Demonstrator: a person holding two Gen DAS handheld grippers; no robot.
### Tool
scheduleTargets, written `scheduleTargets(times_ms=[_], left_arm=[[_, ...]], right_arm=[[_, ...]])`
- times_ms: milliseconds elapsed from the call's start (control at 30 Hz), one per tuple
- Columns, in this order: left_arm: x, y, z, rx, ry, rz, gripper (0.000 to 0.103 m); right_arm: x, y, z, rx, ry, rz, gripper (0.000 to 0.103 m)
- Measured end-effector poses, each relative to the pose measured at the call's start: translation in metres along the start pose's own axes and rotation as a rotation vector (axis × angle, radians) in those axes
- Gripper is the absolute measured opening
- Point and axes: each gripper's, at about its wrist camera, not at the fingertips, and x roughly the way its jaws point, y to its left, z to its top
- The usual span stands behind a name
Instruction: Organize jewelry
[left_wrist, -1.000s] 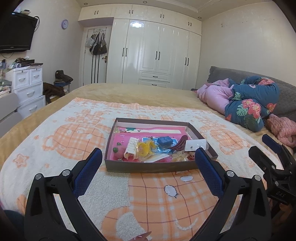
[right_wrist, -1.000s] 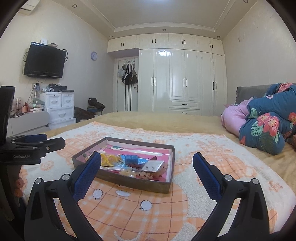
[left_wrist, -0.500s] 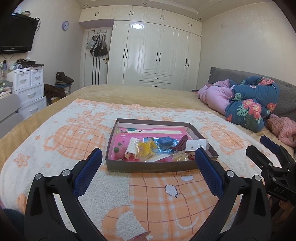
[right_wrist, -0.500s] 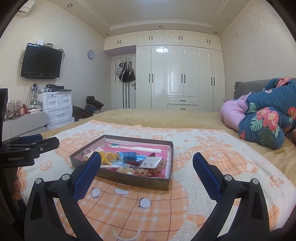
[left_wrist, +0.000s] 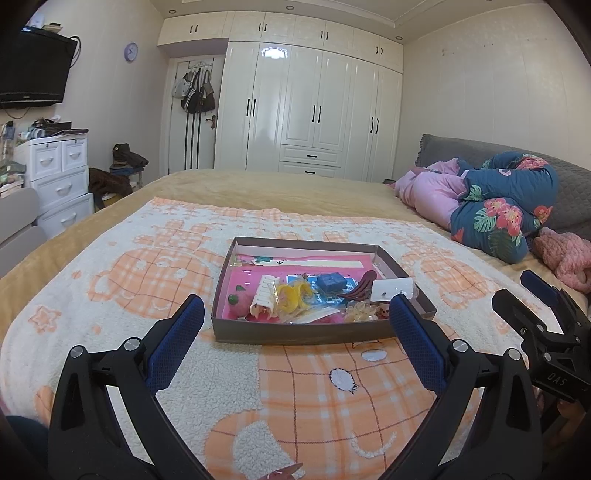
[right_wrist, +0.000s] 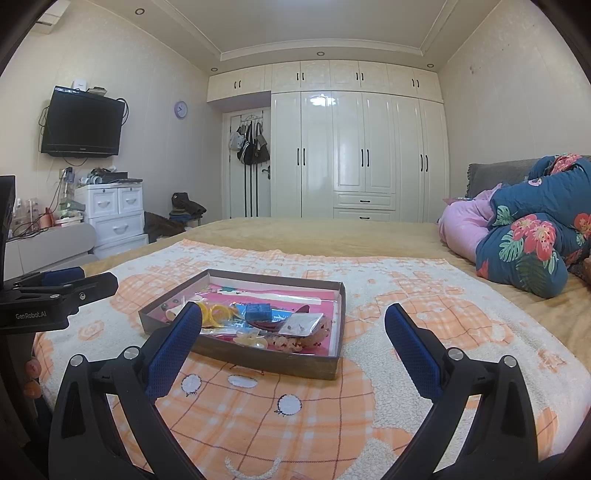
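Jewelry is heaped in a shallow box on the blanket; both grippers' jaws are held wide open, empty, near the box.

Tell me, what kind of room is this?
A bedroom, most likely: a wide bed with a blanket, a folded floral quilt by the headboard, and a tall white wardrobe along the far wall.

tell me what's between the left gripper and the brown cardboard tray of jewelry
Only bare orange-and-cream plaid blanket lies between the left gripper and the brown cardboard tray, as the left wrist view shows.
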Motion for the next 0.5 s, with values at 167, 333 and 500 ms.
scheduleTargets(times_ms=[167, 333, 500], left_arm=[[0.0004, 0.0007, 0.0005, 0.000, 0.000, 0.002, 0.092], [0.0003, 0.0009, 0.0007, 0.000, -0.001, 0.002, 0.092], [0.0003, 0.0003, 0.0002, 0.000, 0.001, 0.001, 0.092]], right_arm=[[-0.0003, -0.0002, 0.0002, -0.001, 0.002, 0.000, 0.097], [-0.0001, -0.0005, 0.0003, 0.000, 0.000, -0.002, 0.097], [0.0003, -0.0006, -0.0002, 0.000, 0.005, -0.001, 0.097]])
